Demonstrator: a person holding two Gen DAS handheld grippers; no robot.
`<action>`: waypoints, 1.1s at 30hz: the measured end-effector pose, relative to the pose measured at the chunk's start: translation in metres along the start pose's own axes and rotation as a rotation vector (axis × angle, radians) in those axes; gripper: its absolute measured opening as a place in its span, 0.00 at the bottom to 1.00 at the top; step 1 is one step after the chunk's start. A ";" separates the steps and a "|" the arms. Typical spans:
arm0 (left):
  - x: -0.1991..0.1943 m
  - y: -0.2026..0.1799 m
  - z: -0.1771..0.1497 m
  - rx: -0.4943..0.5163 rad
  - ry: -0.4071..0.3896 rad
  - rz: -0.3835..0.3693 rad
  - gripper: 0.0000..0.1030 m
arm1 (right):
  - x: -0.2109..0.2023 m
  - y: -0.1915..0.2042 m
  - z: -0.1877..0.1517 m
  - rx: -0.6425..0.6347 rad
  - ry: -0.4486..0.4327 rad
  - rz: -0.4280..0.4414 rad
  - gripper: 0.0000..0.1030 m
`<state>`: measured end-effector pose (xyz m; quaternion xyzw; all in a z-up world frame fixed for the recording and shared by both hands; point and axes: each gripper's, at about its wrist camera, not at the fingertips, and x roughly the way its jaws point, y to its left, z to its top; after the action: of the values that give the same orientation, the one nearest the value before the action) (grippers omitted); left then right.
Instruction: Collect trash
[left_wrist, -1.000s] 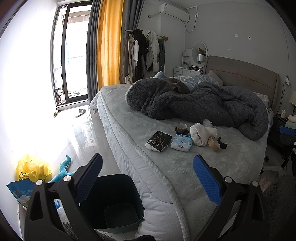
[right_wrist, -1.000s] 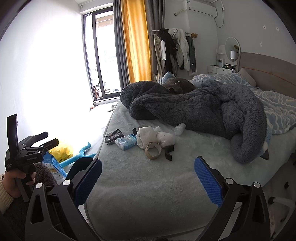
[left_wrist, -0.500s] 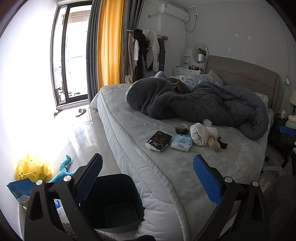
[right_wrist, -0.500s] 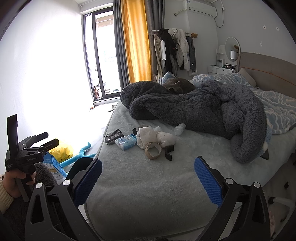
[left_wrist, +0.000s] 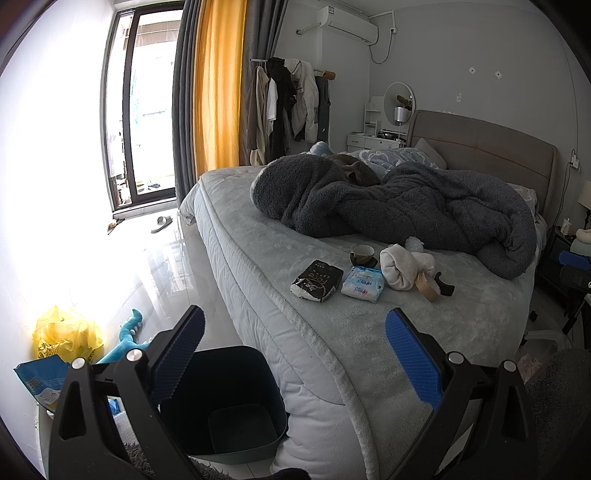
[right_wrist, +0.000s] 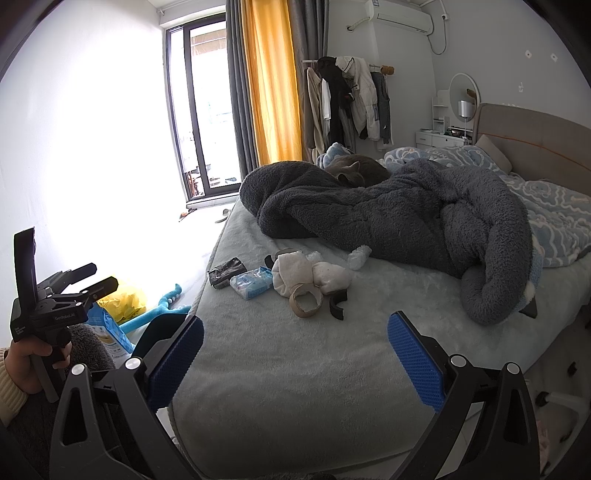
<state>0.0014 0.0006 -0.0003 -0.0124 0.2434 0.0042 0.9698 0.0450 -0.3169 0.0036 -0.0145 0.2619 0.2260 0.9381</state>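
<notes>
On the bed's near half lies a cluster of trash: a black packet (left_wrist: 317, 281) (right_wrist: 226, 272), a blue-white tissue pack (left_wrist: 362, 283) (right_wrist: 252, 283), a small cup (left_wrist: 362, 252), a cream cloth bundle (left_wrist: 402, 266) (right_wrist: 306, 275), a cardboard tape ring (left_wrist: 427, 287) (right_wrist: 306, 301), a black piece (right_wrist: 337, 304) and a crumpled white wad (right_wrist: 359, 256). A dark teal bin (left_wrist: 229, 402) stands on the floor by the bed's corner. My left gripper (left_wrist: 293, 354) is open above the bin and bed edge. My right gripper (right_wrist: 295, 360) is open over the bed's foot, short of the trash.
A thick grey blanket (right_wrist: 406, 218) with a grey cat (right_wrist: 356, 171) on it covers the far half of the bed. On the floor at the left are a yellow bag (left_wrist: 62, 334), a blue toy (left_wrist: 127, 338) and a blue packet (left_wrist: 40, 380). My left hand-held gripper (right_wrist: 44, 306) shows in the right wrist view.
</notes>
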 end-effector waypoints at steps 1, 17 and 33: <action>0.000 0.000 0.000 0.000 0.000 0.000 0.97 | 0.000 0.000 0.000 -0.001 0.001 0.000 0.98; -0.001 0.000 -0.003 -0.004 0.020 -0.016 0.97 | 0.000 -0.003 -0.003 0.010 0.029 -0.021 0.98; 0.038 0.014 0.019 -0.004 0.057 -0.111 0.95 | 0.054 0.004 0.011 0.018 0.091 0.105 0.92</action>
<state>0.0435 0.0148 -0.0018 -0.0278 0.2701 -0.0494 0.9612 0.0898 -0.2889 -0.0131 -0.0024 0.3070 0.2717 0.9121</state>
